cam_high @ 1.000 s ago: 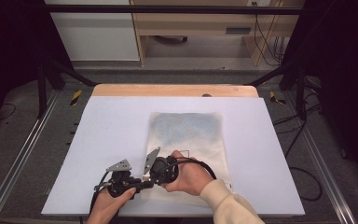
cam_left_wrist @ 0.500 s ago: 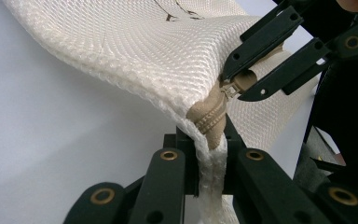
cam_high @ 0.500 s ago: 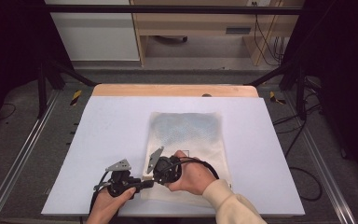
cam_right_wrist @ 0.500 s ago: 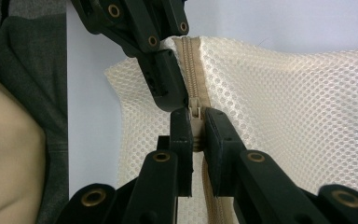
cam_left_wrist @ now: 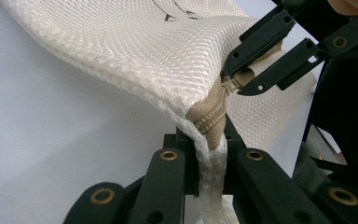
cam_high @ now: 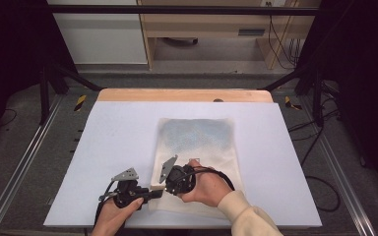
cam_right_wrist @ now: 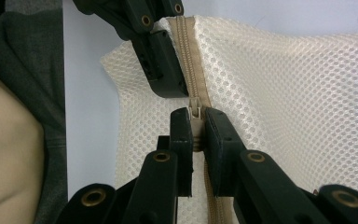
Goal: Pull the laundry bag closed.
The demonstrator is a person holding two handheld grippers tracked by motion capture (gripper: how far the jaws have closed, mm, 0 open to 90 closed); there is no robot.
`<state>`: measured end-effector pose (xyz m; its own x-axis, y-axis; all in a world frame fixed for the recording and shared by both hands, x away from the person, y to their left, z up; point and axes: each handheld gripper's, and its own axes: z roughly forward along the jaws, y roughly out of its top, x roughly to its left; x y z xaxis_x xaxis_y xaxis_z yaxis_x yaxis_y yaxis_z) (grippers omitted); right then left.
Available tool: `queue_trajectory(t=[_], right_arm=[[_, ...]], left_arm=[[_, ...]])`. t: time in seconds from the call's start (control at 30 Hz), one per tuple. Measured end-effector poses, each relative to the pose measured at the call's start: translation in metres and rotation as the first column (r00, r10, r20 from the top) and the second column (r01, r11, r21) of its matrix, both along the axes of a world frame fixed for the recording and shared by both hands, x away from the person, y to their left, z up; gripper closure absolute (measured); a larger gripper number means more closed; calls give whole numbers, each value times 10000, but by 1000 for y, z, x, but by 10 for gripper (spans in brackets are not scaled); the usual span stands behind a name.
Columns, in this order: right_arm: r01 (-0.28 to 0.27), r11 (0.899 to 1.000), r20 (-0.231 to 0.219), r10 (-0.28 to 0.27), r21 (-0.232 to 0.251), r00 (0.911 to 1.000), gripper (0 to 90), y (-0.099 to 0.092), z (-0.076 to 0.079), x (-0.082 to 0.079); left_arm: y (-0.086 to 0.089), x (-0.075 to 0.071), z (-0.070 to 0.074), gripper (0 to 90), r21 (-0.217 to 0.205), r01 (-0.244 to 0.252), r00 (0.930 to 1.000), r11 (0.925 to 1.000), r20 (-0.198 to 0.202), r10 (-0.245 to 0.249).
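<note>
So the cream mesh zippered laundry bag [cam_high: 197, 147] lies flat on the white table [cam_high: 103, 147], near edge lifted. Left gripper [cam_left_wrist: 209, 154] pinches its corner, right gripper [cam_right_wrist: 196, 130] clamps the beige zipper pull [cam_right_wrist: 195, 109].

Wooden desk [cam_high: 211, 24] beyond white table [cam_high: 123, 132]

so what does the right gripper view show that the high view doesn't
Right gripper view: the right hand-held gripper shut on the zipper pull, the tan zipper running up the mesh, and the left hand-held gripper clamping the edge beside it.

High view: the whole bag lying on the white table, and both hands at its near left corner.

Both: the mesh bag and the two grippers close together.
</note>
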<state>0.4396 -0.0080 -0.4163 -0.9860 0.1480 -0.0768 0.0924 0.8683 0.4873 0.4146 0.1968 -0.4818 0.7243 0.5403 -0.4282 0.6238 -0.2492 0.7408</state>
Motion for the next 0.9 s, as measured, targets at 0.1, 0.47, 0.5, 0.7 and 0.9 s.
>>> queue_trajectory(t=[0.1,0.47,0.5,0.7,0.9], right_arm=[[63,10000,43,-62,-50,10000,822,-3,-1,0],[246,9997,30,-246,-71,9997,822,-13,-1,-1],[228,9997,73,-228,-64,9997,822,-14,-1,-1],[444,9990,88,-443,-55,9990,822,-24,0,-1],[524,9986,99,-523,-13,9986,822,-35,1,-2]], left_arm=[[0,0,0,839,44,8,10000,10000,-10,-8],[0,0,-1,839,44,19,10000,10000,-8,-19],[0,0,-1,839,39,19,10000,10000,-12,-19],[1,0,-1,839,-41,-18,10000,10000,-72,18],[1,0,-1,839,-47,-16,10000,10000,-75,16]])
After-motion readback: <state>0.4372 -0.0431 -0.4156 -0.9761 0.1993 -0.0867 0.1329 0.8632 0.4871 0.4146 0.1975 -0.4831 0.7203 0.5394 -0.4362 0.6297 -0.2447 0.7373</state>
